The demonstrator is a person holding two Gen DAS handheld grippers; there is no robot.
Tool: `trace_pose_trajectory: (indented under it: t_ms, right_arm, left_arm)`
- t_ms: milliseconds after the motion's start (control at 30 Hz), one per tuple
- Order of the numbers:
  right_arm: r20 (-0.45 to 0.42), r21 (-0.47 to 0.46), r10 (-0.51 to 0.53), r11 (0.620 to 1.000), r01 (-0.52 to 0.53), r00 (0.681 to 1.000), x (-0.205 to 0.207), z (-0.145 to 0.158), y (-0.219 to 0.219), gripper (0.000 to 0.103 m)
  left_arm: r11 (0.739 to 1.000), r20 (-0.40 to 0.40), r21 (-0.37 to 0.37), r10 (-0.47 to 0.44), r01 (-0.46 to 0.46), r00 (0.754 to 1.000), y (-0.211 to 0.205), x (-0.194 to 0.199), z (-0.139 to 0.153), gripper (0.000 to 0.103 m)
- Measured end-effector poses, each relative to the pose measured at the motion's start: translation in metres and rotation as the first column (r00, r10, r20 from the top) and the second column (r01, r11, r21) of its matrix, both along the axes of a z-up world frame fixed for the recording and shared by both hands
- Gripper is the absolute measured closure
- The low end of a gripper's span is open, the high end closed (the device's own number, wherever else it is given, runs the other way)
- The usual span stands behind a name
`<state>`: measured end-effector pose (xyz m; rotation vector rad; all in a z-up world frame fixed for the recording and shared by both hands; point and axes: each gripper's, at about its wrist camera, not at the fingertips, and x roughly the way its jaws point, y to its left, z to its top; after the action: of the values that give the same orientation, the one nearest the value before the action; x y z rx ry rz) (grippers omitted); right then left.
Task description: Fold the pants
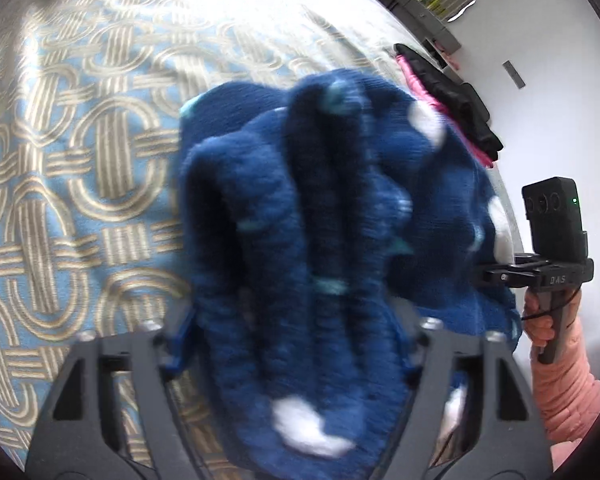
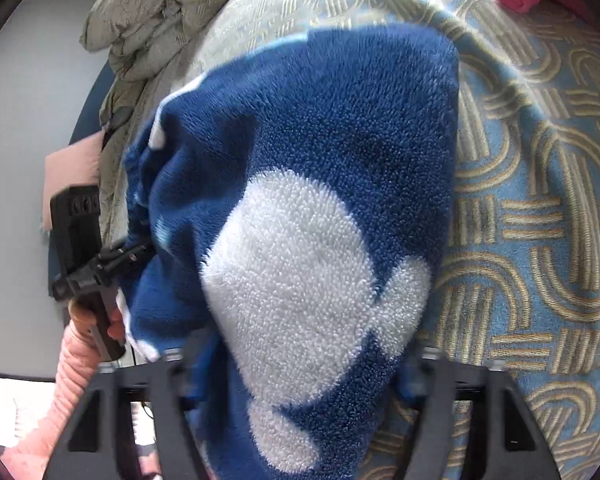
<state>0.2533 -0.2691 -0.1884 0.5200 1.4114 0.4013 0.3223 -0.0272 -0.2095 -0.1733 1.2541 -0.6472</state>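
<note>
Because we want the blue fleece pants point(image 2: 320, 208) to hang free above the bed point(image 1: 80, 184) before folding, our left tool point(image 1: 292, 360) and right tool point(image 2: 300, 376) each pinch a bunched edge, holding them aloft between us.

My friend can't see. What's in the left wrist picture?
Fuzzy dark blue pants with white spots bunch up in the left tongs, filling the middle. Behind lies a blue bedspread with tan loops, and at the right a hand holds the right tongs against the pants.
</note>
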Motion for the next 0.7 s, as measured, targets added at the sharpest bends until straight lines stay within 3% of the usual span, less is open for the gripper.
trace_pose_trajectory:
  t_ms: [167, 467, 700]
  right_arm:
    - [0.050, -0.044, -0.026, 0.999, 0.028, 0.998, -0.008, 0.019, 0.007, 0.064]
    - [0.169, -0.055, -0.045, 0.997, 0.054, 0.985, -0.030, 0.070, 0.000, 0.064]
    - [0.254, -0.039, -0.103, 0.992, 0.116, 0.962, -0.061, 0.101, -0.033, 0.064]
  left_arm:
    - [0.996, 0.089, 0.088, -0.027, 0.020, 0.996, -0.020, -0.011, 0.021, 0.048]
    - [0.998, 0.151, 0.062, -0.023, 0.013, 0.988, -0.034, -0.020, 0.061, 0.049]
    - [0.994, 0.238, 0.091, -0.085, 0.065, 0.968, -0.080, -0.032, 0.106, 0.049]
